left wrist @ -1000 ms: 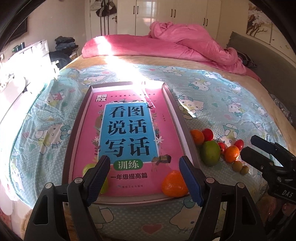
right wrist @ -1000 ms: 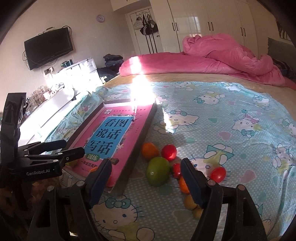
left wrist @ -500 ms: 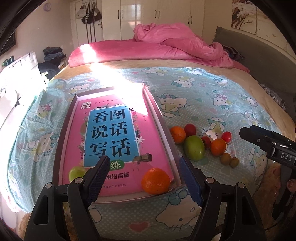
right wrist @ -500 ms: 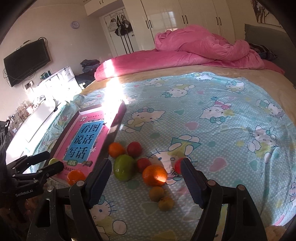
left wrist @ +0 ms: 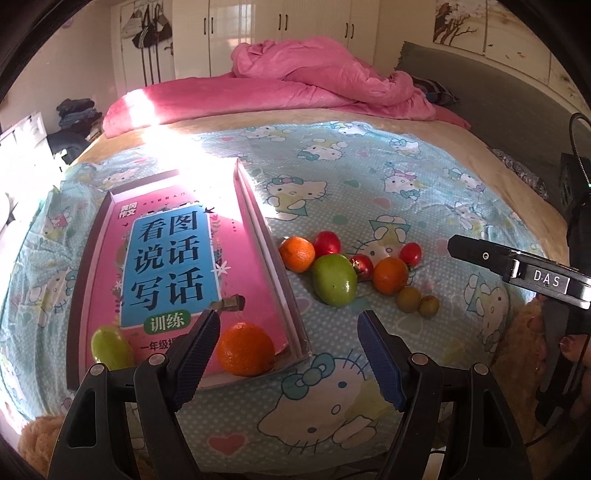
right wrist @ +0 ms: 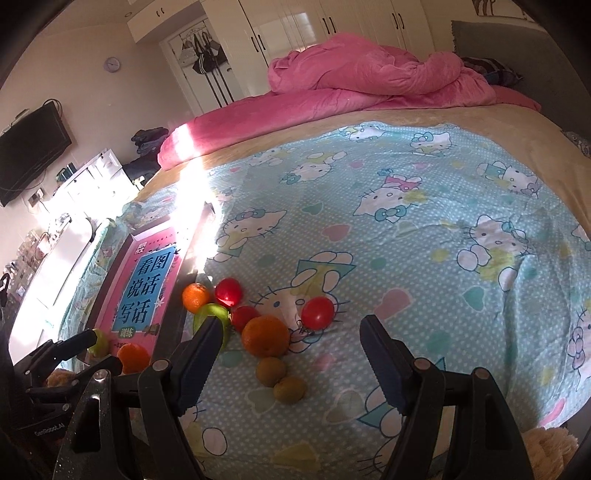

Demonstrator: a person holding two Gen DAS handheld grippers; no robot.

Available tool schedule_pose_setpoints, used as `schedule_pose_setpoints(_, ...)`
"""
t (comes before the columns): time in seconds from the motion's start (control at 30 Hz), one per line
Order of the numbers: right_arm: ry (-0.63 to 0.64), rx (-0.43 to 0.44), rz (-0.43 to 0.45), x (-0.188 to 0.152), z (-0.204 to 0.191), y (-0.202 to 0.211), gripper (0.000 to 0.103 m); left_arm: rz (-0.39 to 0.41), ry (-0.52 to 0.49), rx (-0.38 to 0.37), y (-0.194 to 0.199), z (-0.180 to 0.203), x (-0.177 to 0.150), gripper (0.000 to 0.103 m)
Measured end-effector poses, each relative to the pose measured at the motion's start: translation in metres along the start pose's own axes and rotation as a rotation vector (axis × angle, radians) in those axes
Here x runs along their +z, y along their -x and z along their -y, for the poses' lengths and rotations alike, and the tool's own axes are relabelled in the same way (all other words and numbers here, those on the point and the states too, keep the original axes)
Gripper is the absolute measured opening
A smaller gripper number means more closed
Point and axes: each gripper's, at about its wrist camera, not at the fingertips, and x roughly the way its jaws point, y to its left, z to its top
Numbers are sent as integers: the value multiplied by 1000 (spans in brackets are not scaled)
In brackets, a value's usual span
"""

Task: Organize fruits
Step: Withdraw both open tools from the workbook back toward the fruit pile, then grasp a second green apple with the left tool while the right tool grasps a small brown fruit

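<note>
A brown tray (left wrist: 295, 325) lined with a pink book lies on the bed; an orange (left wrist: 245, 349) and a small green fruit (left wrist: 109, 346) rest at its near end. Right of the tray sits a loose pile: a big green mango (left wrist: 334, 280), oranges (left wrist: 296, 254) (left wrist: 390, 275), several red tomatoes (left wrist: 327, 242) and two small brown-green fruits (left wrist: 409, 299). My left gripper (left wrist: 288, 354) hangs open and empty over the tray's near right corner. My right gripper (right wrist: 286, 360) is open and empty, just above the near side of the pile (right wrist: 265, 335), with the brown-green fruits (right wrist: 271, 371) between its fingers' lines.
The bed wears a light-blue cartoon-cat sheet (right wrist: 424, 240) with a crumpled pink duvet (right wrist: 362, 77) at the far end. White furniture (right wrist: 85, 192) and a wall TV (right wrist: 29, 147) stand to the left. Wardrobes (left wrist: 277, 33) line the back wall.
Both grippers have swung to the right: the left from the tray's middle to its right corner, the right from the tray's edge to over the fruit pile. Jaws stayed as wide.
</note>
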Motion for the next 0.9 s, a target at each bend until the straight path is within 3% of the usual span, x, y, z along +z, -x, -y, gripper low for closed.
schedule_pose_setpoints(0.4, 74, -15, -188, -25, -5, -25, 76, -29, -5, -50, -9, 10, 1, 78)
schedule_pose_setpoints(0.57, 114, -21, -228, -33, -9, -32, 76, -34, 2, -60, -11, 10, 5, 78)
schedule_pose_setpoints(0.8, 145, -13, -267, -41, -10, -38, 55, -74, 32, -74, -22, 17, 17, 78)
schedule_pose_setpoints(0.9, 168, -9, -277, -43, -13, -40, 50, -109, 34, -86, -32, 22, 24, 78)
